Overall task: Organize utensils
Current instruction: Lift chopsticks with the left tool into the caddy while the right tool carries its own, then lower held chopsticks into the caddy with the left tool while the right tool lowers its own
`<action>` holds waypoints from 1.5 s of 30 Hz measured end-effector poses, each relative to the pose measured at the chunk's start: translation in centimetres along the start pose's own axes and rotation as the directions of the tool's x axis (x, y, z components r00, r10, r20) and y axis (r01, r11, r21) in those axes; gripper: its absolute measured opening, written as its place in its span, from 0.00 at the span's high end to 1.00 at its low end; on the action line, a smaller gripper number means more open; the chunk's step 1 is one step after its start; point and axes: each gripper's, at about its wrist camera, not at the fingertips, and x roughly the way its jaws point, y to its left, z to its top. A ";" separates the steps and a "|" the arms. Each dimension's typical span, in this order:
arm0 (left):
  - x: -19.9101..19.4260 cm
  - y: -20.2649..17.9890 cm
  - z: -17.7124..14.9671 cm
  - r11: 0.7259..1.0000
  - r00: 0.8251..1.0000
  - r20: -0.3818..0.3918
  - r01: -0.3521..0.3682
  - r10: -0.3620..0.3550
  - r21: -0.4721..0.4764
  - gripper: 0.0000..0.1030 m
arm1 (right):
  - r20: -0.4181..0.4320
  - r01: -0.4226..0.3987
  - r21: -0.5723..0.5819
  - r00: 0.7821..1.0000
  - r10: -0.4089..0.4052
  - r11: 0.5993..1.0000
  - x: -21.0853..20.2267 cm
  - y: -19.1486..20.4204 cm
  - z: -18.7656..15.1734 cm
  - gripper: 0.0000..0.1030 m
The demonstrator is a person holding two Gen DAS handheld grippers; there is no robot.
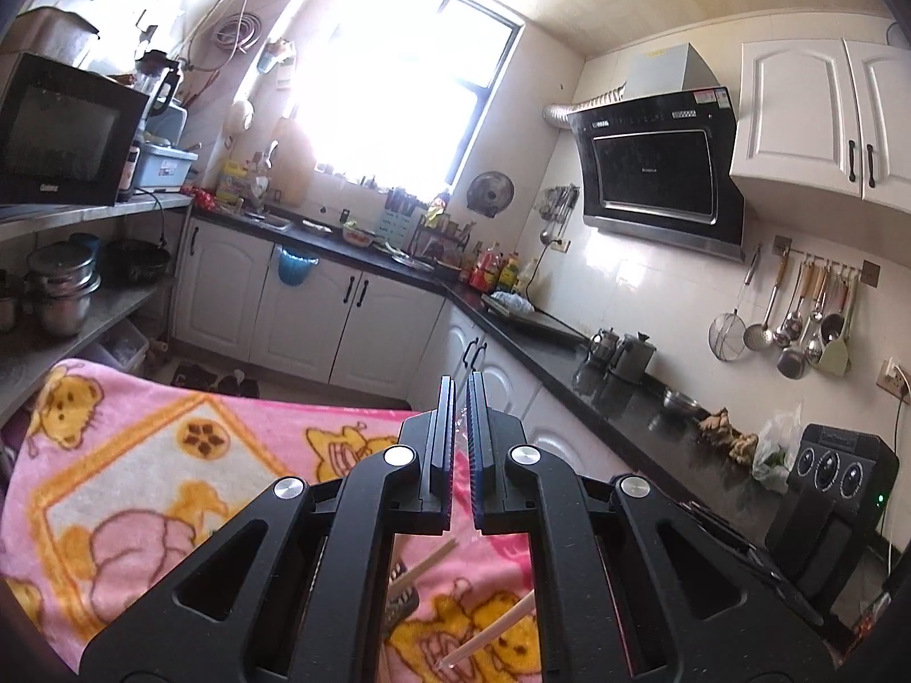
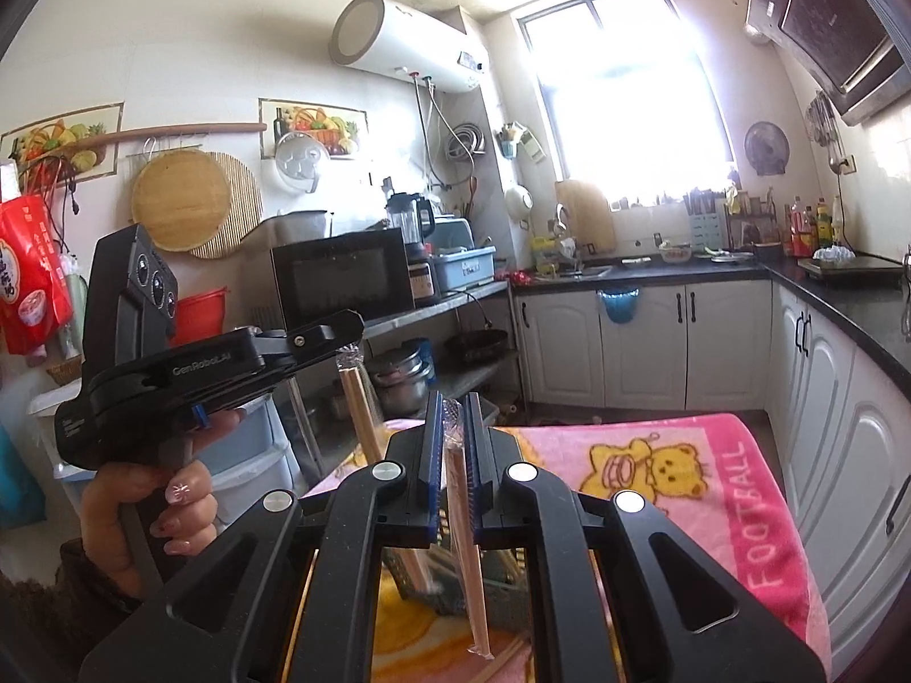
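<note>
I had a wrapped pair of chopsticks (image 2: 462, 518) pinched in my right gripper (image 2: 454, 415), the jaws clenched on the clear plastic sleeve near its upper end, so that the sticks hung down below the jaws toward the dark basket (image 2: 501, 597) on the desk. My left gripper (image 2: 348, 341) carried a second wrapped pair (image 2: 361, 404) the same way; in the right wrist view its jaws gripped the crimped top of the wrapper and the sticks slanted down from there. From the left wrist view I saw those jaws closed almost flat, with only a sliver of plastic film (image 1: 462, 427) between them. Both pairs were off the pink bear-print blanket (image 1: 142, 455) that covered the desk, and more loose chopsticks (image 1: 489, 632) lay on it toward its near edge, close to the basket.

The risk I judged greatest was slippage. Each hold was on slick wrapper and not clearly on the wood, so a quick swing or a tilt could have let the sticks slide out of the sleeve or the sleeve tear. The two long pairs also hung near each other; bringing my hands closer might have crossed them. Lowering either pair carelessly could have caught its tip on the basket rim or snagged the blanket and dragged it toward the edge.
</note>
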 end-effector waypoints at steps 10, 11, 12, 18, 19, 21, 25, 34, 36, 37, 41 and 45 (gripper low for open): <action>0.7 1.6 3.0 0.998 0.996 0.057 -0.067 0.068 -0.015 0.98 | 0.030 -0.011 -0.024 0.999 0.011 1.000 1.9 0.8 2.1 0.93; 0.7 1.8 3.1 0.997 0.996 0.059 -0.071 0.072 -0.017 0.98 | 0.033 -0.011 -0.026 0.999 0.011 1.000 2.2 0.8 2.3 0.93; 0.9 2.0 3.2 0.997 0.995 0.059 -0.076 0.077 -0.020 0.98 | 0.036 -0.011 -0.029 0.999 0.012 1.000 2.4 0.9 2.5 0.93; 1.4 3.4 3.7 0.994 0.991 0.078 -0.101 0.104 -0.049 0.98 | 0.039 -0.017 -0.026 0.999 0.018 1.000 4.0 1.0 3.1 0.93; 1.5 3.5 3.7 0.993 0.991 0.081 -0.105 0.109 -0.050 0.98 | 0.038 -0.022 -0.023 0.999 0.023 0.999 4.2 0.9 3.1 0.93; 1.6 3.8 3.9 0.992 0.989 0.089 -0.114 0.119 -0.053 0.98 | 0.043 -0.024 -0.027 0.999 0.025 0.999 4.6 0.9 3.1 0.93; 1.9 4.7 3.8 0.989 0.985 0.100 -0.134 0.140 -0.058 0.98 | 0.048 -0.028 -0.027 0.998 0.029 0.999 5.4 1.0 3.1 0.93; 3.0 6.2 2.6 0.987 0.986 0.071 -0.144 0.148 -0.066 0.98 | 0.057 -0.028 -0.029 0.998 0.030 0.999 7.4 0.8 2.7 0.93; 3.2 6.3 2.3 0.988 0.987 0.064 -0.145 0.149 -0.061 0.98 | 0.056 -0.026 -0.030 0.998 0.028 0.999 7.8 0.7 2.4 0.93; 3.3 6.4 2.2 0.987 0.987 0.061 -0.147 0.151 -0.060 0.98 | 0.054 -0.024 -0.032 0.998 0.026 0.999 8.0 0.8 2.3 0.93; 3.8 6.6 1.3 0.987 0.987 0.045 -0.151 0.154 -0.056 0.98 | 0.055 -0.026 -0.035 0.998 0.028 0.999 8.9 0.9 1.9 0.93; 4.3 7.0 0.2 0.986 0.986 0.027 -0.161 0.162 -0.050 0.98 | 0.052 -0.030 -0.042 0.998 0.032 0.999 9.7 0.9 1.4 0.93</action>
